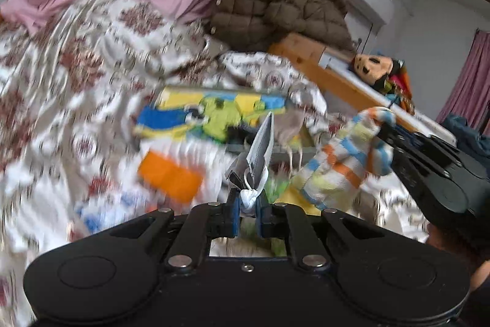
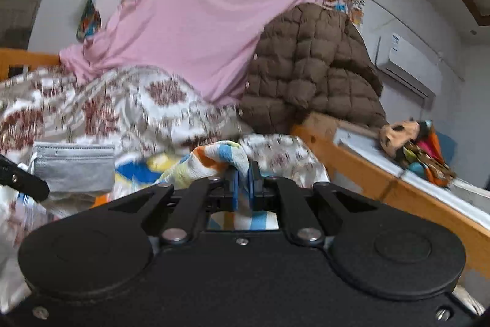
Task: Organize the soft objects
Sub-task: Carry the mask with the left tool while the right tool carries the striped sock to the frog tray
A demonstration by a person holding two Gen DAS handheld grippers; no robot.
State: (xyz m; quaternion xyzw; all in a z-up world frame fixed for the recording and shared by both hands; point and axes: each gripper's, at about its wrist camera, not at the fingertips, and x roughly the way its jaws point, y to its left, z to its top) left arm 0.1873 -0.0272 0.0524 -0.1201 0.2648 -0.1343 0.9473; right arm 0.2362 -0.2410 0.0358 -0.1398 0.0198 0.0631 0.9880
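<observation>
Now my left gripper (image 1: 247,206) pinches the face mask (image 1: 260,147) and my right gripper (image 2: 242,186) the striped cloth (image 2: 214,157), both above the patterned bedspread (image 1: 92,66); next, I judge, comes sorting them apart.

Bed (image 2: 352,161), wooden-framed, covered by floral quilt (image 1: 76,75); colourful printed cloth (image 1: 211,115) laid on quilt, orange block (image 1: 170,176) just beside it; brown padded jacket (image 2: 309,66) heaped behind quilt
</observation>
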